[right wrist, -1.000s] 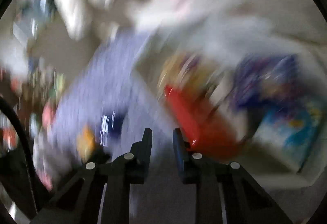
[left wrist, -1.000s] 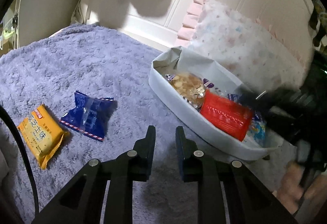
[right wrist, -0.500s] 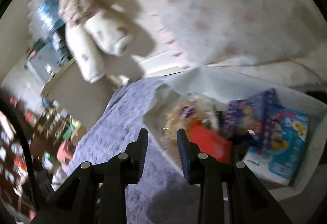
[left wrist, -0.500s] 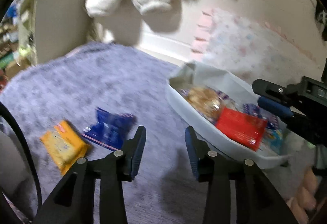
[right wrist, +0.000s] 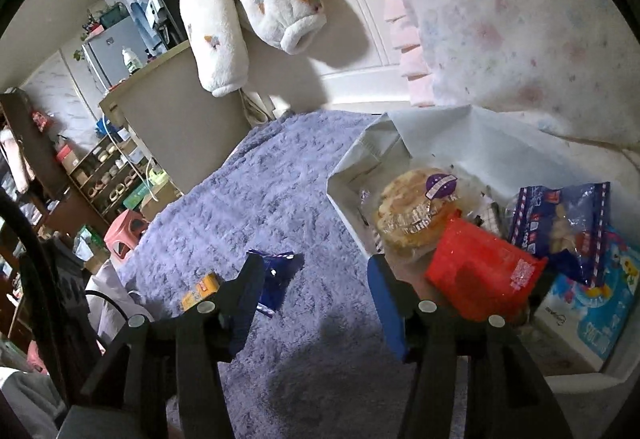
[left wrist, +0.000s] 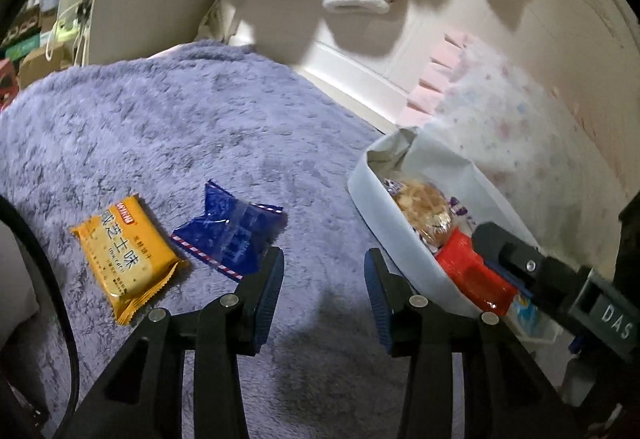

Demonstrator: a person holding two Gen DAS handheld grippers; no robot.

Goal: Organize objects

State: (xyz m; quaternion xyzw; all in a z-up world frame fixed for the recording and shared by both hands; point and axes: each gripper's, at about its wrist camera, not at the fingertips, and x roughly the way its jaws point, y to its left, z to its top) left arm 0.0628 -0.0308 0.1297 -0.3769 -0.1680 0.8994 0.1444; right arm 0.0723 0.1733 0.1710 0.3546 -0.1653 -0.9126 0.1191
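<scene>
Left gripper (left wrist: 324,281) parted, empty, above blanket (left wrist: 160,143) near blue packet (left wrist: 230,235). Right gripper (right wrist: 316,289) opening, empty, beside bin (right wrist: 344,191).

purple fuzzy blanket (left wrist: 200,127), white plush legs (right wrist: 248,19), floral pillow w/ pink trim (right wrist: 520,23)

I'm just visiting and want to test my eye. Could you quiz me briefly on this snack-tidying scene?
1. True or false: the orange packet lies inside the white box.
2. Which snack lies nearest the left claw: A red packet, B blue packet, C round pastry?
3. Fill in: both loose packets lie on a purple ____.

Key: 1 false; 2 B; 3 blanket.
</scene>
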